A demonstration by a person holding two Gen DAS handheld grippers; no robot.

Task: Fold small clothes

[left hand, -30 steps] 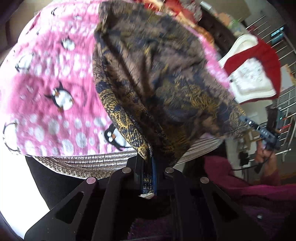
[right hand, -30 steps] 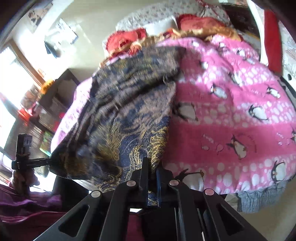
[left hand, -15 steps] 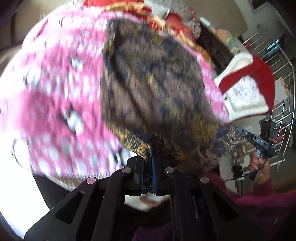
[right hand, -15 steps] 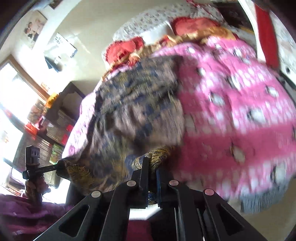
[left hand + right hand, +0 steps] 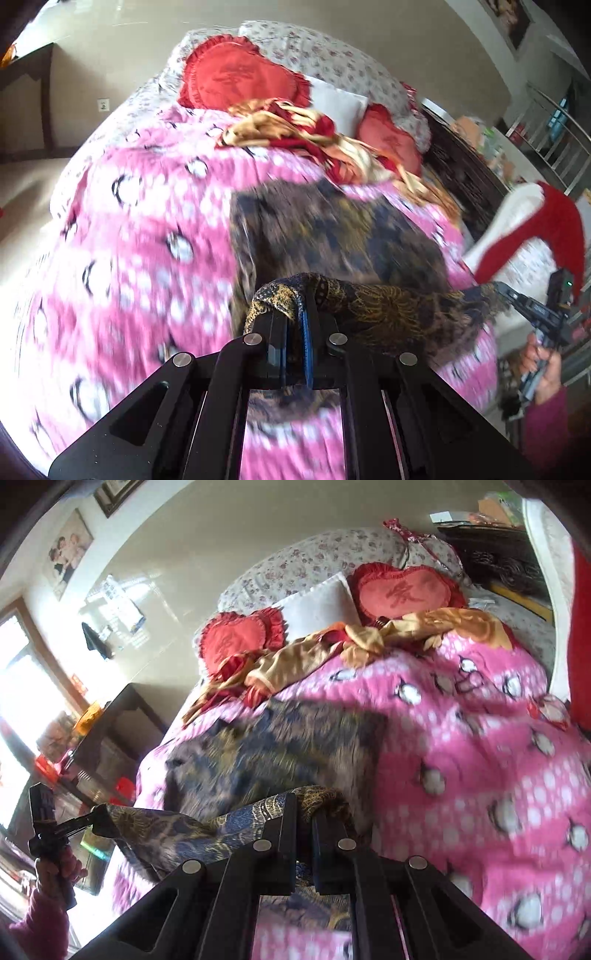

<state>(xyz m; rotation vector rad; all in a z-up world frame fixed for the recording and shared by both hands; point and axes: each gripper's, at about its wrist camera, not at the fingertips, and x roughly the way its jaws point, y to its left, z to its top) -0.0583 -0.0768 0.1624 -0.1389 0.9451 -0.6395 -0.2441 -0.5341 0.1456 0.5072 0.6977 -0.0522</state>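
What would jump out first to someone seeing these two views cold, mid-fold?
The dark brown-and-gold patterned garment, lying on the bed's middle with its near edge lifted and stretched between the left tool and the right tool, both clamped on it. Under it spreads the loud pink penguin blanket, covering most of the bed. At the head sit red heart-shaped cushions with a crumpled red-and-gold cloth just in front.

Bed (image 5: 110, 122) w/ pink penguin blanket (image 5: 140, 229). On blanket: dark batik cloth (image 5: 332, 236) mid; red-gold fabric (image 5: 295, 125) beyond it; red heart cushions (image 5: 236, 74), white pillow (image 5: 336, 103) farther back.
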